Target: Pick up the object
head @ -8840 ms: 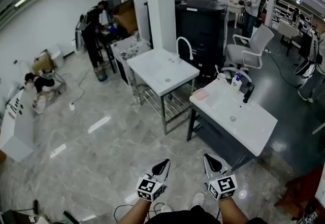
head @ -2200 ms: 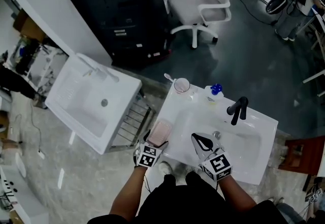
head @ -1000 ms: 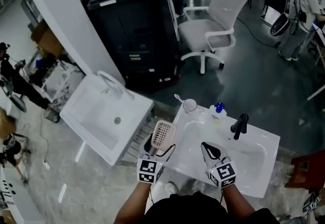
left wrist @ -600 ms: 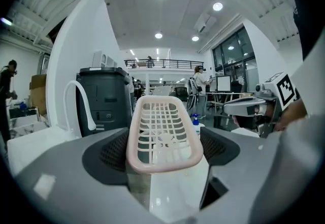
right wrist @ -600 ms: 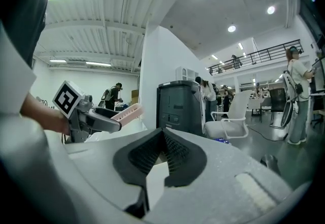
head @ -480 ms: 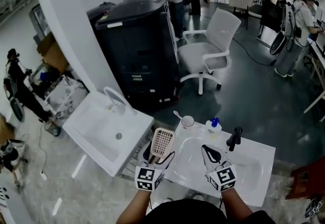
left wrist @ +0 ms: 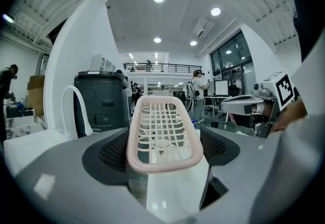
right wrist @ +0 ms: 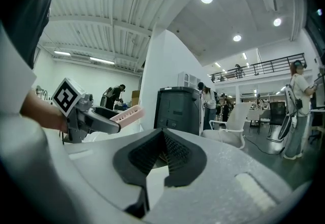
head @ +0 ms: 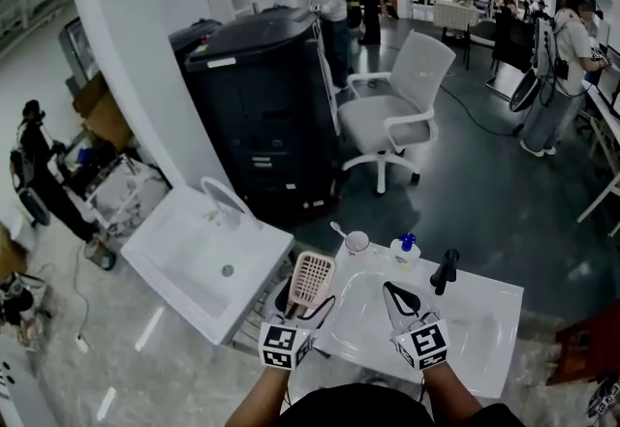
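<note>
At about 9 o'clock in the head view stands a white rectangular washbasin on a metal frame [head: 194, 259], with a black cabinet [head: 257, 101] behind it toward 11 o'clock. Near 7 o'clock, the left gripper [head: 306, 302] is closed across the near end of a pink plastic lattice soap tray [head: 312, 278]. The jaws stand wide, and their dark ribbed pads [left wrist: 112, 153] press on the tray's two long sides. In the left gripper view the pink plastic lattice soap tray [left wrist: 163, 134] reaches away from the camera toward 12 o'clock, its open side up. It is lifted clear of the white ceramic sink top [head: 480, 314], above that top's left edge.

A clear cup holding a toothbrush [head: 356, 241] and a bottle with a blue pump [head: 405, 249] sit at the sink top's far rim, at 12 o'clock from the grippers. The right gripper [head: 392, 290] hangs over the bowl at about 5 o'clock. Its own view shows the right gripper [right wrist: 163, 142] with the jaw tips brought together and nothing between them. A black tap [head: 444, 270] stands at 1 o'clock from it.
</note>
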Demonstrator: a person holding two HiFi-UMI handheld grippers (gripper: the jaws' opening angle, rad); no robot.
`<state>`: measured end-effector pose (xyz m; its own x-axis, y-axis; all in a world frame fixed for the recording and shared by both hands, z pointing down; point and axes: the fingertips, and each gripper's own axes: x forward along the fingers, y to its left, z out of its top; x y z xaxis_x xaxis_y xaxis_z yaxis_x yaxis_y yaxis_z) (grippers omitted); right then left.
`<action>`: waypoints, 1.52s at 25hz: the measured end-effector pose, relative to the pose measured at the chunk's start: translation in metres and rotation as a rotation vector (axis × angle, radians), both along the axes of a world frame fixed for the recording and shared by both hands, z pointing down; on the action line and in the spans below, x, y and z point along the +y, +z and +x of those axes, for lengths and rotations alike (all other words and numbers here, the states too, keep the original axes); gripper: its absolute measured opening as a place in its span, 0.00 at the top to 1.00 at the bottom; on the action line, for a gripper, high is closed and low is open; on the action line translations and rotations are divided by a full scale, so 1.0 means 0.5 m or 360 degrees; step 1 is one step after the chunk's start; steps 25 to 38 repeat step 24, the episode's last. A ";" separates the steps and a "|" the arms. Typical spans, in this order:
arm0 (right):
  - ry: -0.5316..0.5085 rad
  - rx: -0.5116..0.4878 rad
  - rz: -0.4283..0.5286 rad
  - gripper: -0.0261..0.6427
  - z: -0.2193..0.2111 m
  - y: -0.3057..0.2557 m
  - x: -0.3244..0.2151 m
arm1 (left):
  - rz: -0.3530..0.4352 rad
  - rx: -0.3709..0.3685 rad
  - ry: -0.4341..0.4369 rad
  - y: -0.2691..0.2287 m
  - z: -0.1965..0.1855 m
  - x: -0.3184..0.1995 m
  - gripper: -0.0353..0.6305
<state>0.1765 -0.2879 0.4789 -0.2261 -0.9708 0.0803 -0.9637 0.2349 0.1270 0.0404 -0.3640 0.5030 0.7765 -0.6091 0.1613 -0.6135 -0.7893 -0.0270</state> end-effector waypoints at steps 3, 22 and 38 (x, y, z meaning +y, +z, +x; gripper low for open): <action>0.0010 0.0023 0.0012 0.96 -0.002 -0.004 0.005 | 0.0003 0.0005 0.0010 -0.001 0.000 0.005 0.26; 0.0055 -0.0074 0.0066 0.96 0.007 -0.022 0.016 | -0.0014 -0.0010 0.0065 -0.002 0.011 0.024 0.26; 0.0053 -0.0078 0.0073 0.96 0.007 -0.025 0.018 | -0.0006 -0.0016 0.0065 -0.001 0.011 0.025 0.26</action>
